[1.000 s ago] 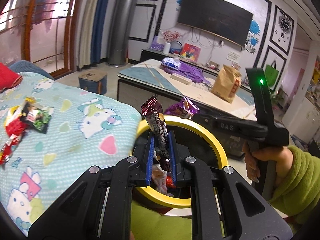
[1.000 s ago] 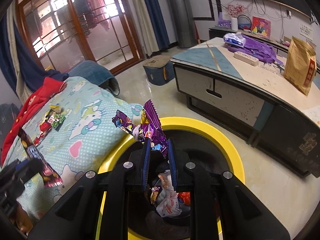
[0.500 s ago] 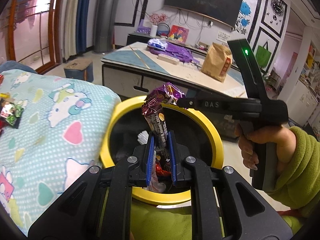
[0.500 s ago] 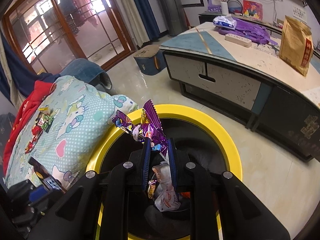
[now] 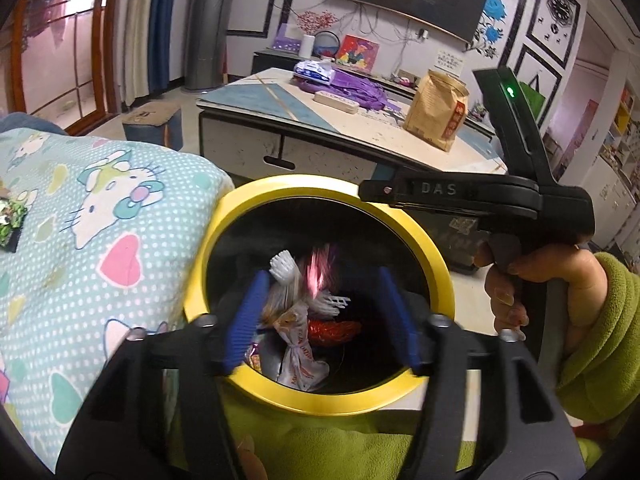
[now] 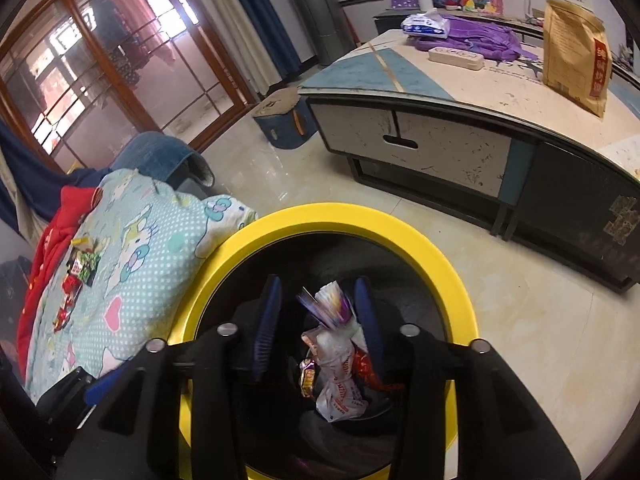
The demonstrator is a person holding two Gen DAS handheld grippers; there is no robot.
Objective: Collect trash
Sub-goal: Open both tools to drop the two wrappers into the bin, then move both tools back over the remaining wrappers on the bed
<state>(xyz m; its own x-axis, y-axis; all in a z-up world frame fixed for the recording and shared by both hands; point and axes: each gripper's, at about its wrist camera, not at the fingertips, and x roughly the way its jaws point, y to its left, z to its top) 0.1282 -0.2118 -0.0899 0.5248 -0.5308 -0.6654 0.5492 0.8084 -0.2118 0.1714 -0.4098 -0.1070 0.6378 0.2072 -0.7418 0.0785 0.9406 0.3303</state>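
Black bin with yellow rim [image 6: 436, 256] stands against patterned bedding; inside lie a white printed wrapper [image 6: 340, 380], red foil [image 6: 366, 366], white plastic fork [image 5: 286, 266]. Blurred purple wrapper [image 6: 332, 310] and pinkish wrapper [image 5: 318, 270] mid-air within it; more wrappers [image 6: 78, 276] on bedding

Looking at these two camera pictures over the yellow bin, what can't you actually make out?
- Falling wrapper, left wrist view: a pink motion streak between the opening left tool fingers; print unreadable.
- Purple wrapper, right wrist view: blurred, dropping from the opening right tool.
- Bin floor: both views, covered by trash and the tools' arms.
- Wrappers on the blanket: too small to read.
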